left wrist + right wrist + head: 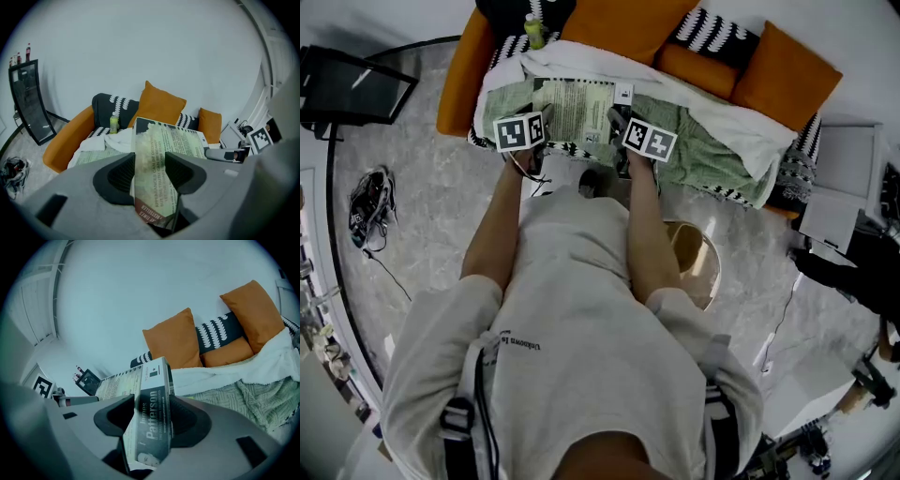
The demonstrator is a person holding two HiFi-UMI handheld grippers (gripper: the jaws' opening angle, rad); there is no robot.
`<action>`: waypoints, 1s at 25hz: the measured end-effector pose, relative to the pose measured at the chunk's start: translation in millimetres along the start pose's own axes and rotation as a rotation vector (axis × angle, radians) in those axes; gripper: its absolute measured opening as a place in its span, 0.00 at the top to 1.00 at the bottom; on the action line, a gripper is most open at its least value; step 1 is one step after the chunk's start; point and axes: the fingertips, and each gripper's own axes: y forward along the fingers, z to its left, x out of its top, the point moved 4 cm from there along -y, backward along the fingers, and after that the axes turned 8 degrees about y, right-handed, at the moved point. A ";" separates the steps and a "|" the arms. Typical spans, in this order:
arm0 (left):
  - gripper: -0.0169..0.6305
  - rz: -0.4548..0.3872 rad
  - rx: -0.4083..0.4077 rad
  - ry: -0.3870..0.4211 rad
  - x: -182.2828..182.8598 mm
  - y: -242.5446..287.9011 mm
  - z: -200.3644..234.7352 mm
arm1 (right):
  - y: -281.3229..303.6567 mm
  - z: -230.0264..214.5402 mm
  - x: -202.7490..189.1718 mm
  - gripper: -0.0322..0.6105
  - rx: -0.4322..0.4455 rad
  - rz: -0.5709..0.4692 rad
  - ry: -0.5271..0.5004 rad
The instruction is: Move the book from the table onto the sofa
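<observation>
The book [570, 111], a pale green paperback, is held flat above the sofa [461, 77] seat between both grippers. My left gripper [540, 124] is shut on its left edge; in the left gripper view the book's back cover [161, 159] sits clamped between the dark pads. My right gripper [615, 120] is shut on the spine side, where the printed spine [152, 420] stands between its jaws. The book hangs over the white blanket [581, 67] and green throw [703, 155].
Orange cushions [792, 75] and black-and-white patterned pillows [717, 36] line the sofa back. A green bottle [533, 31] stands at the seat's back left. A round wooden table [698, 262] is behind my right arm. A black rack [352, 86] stands left of the sofa.
</observation>
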 end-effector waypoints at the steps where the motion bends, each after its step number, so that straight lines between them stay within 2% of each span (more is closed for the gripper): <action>1: 0.65 0.002 -0.007 0.004 0.6 2.1 -3.2 | -2.6 -2.8 0.7 0.59 -0.005 -0.004 0.003; 10: 0.65 0.003 -0.031 0.064 0.3 9.2 -28.3 | -23.1 -22.5 -0.8 0.59 -0.023 -0.020 0.032; 25: 0.65 0.040 -0.040 0.086 -5.1 4.9 -21.4 | -22.5 -18.8 -14.9 0.59 -0.036 0.004 0.044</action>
